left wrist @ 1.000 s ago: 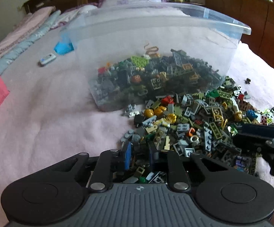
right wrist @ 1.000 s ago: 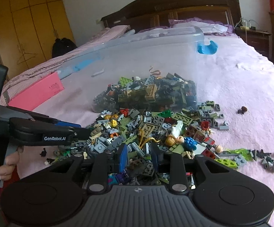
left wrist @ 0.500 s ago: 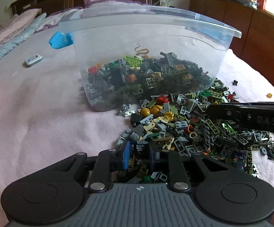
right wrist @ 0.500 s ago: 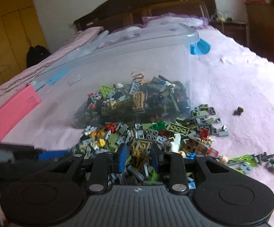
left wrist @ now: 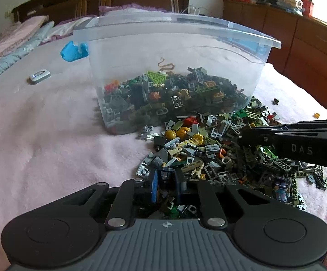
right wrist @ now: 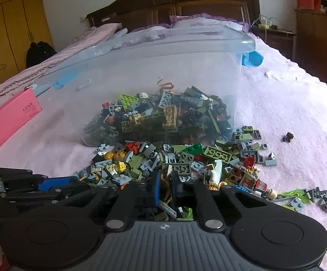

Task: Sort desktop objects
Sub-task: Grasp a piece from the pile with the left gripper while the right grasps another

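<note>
A clear plastic bin (left wrist: pixel 177 52) (right wrist: pixel 163 63) lies tipped on a pink blanket, and small building bricks spill from it into a pile (left wrist: pixel 219 149) (right wrist: pixel 186 158). My left gripper (left wrist: pixel 166 180) is dug into the pile's near left edge. Its jaws are closing, and a small dark brick (left wrist: pixel 166 173) bridges the narrow gap between the pads. My right gripper (right wrist: pixel 165 185) is at the pile's near side with its jaws closing to a slit on a thin gold piece (right wrist: pixel 166 197). In the other wrist's view each gripper reaches in sideways: right gripper (left wrist: pixel 240 138), left gripper (right wrist: pixel 84 186).
A pink box (right wrist: pixel 9 117) lies left of the bin. The bin's blue latch (left wrist: pixel 73 52) and a small white device (left wrist: pixel 39 76) sit on the blanket. A stray dark piece (right wrist: pixel 288 137) lies to the right. A wooden dresser (left wrist: pixel 310 52) lines the right side.
The right gripper's jaws have narrowed from a clear gap to a slit. It has slid sideways along the pile's near edge. The left gripper's view has swung slightly left to right.
</note>
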`<control>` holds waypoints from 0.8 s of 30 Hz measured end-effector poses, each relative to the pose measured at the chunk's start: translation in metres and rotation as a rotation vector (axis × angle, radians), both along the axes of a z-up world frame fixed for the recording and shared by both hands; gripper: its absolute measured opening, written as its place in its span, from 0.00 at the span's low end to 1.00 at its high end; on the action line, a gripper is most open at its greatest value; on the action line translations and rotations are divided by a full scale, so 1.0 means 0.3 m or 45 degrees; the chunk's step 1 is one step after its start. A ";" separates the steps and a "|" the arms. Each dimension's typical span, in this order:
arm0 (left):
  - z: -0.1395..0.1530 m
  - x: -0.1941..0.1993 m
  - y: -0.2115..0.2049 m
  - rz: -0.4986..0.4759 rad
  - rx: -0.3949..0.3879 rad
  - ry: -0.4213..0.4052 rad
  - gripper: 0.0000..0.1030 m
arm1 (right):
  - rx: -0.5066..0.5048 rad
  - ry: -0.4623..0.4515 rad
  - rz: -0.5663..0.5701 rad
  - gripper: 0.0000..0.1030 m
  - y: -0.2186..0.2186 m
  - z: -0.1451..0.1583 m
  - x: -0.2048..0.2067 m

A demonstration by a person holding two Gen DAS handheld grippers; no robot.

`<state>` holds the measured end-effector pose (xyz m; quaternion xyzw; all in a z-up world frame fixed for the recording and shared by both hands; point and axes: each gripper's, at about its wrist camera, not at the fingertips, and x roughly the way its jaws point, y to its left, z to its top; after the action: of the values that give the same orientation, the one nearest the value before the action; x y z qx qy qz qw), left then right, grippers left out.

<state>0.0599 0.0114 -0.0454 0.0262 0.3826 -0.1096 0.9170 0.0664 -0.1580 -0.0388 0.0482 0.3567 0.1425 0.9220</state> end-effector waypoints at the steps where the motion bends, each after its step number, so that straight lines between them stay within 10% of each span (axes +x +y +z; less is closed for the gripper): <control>1: 0.001 -0.001 0.001 0.000 -0.001 0.000 0.17 | 0.001 -0.003 0.003 0.09 0.000 0.004 -0.005; 14: 0.000 -0.015 0.005 -0.005 -0.015 -0.006 0.16 | -0.001 0.015 0.022 0.18 0.003 -0.005 -0.015; 24: 0.091 -0.048 0.005 -0.024 -0.062 -0.069 0.16 | 0.059 -0.055 0.021 0.05 -0.021 0.048 -0.043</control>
<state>0.0457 0.0129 -0.0181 0.0105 0.3545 -0.1266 0.9264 0.0536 -0.1642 -0.0244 0.0636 0.3335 0.1594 0.9270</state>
